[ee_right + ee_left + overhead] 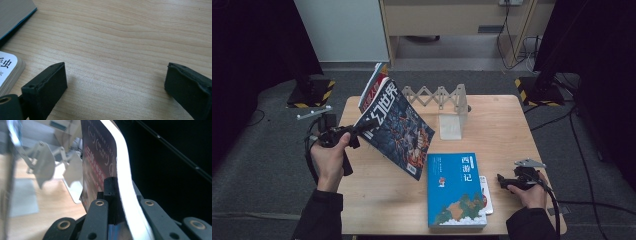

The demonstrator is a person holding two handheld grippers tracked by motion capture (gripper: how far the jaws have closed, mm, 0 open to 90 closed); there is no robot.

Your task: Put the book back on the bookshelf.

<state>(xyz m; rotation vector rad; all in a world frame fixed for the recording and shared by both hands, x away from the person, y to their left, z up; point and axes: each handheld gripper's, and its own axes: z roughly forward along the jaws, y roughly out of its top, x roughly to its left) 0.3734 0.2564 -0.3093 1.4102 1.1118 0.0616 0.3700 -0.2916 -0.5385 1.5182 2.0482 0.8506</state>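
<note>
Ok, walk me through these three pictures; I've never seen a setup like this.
No robot here: a person holds a hand-operated claw in each hand at a wooden table. The wide picture comes from a camera above the person, looking down on the table. The other two come from cameras riding on each claw, looking along its black jaws.

The left claw is shut on the edge of a dark magazine, lifted and tilted above the table; up close, its jaws pinch the magazine's white edge.

The right claw is open over bare wood, holding nothing.

On the table lie a blue book, a smaller white book partly under it, and a white folding rack at the back.
</note>
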